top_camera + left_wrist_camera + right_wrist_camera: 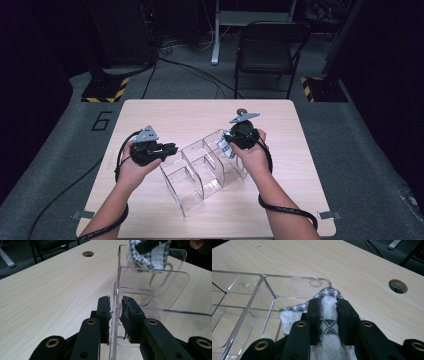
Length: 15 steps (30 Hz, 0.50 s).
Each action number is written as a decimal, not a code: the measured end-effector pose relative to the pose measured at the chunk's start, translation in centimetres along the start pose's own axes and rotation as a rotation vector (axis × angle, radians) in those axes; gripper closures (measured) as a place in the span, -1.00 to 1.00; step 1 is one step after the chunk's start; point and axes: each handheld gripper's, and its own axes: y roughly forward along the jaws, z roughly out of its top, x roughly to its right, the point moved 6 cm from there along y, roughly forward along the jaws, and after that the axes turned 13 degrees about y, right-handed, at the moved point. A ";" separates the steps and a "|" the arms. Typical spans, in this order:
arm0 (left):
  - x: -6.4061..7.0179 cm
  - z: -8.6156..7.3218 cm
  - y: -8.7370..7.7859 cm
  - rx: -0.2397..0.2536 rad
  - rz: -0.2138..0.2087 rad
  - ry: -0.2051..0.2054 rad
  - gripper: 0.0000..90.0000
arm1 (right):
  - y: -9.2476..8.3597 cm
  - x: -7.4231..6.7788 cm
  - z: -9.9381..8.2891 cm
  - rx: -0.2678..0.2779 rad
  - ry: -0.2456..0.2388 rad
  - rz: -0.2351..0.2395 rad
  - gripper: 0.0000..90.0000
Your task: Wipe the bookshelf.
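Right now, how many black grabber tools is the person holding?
2. The left gripper sits at the near-left end of the clear organizer, its jaws around a wall. The right gripper is at the far end, pinching a patterned white cloth over it.

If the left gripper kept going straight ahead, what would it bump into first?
Probably the next clear divider wall of the clear organizer, whose side wall already sits between the left gripper jaws. Depth is hard to judge.
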 end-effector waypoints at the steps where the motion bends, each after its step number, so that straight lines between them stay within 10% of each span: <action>1: 0.0 0.1 0.1 -0.004 0.001 0.003 0.68 | 0.0 0.0 0.0 -0.002 0.008 0.002 0.62; 15: -0.1 1.5 2.1 -0.039 0.006 0.004 0.67 | 0.0 0.2 0.0 -0.010 0.017 0.023 0.62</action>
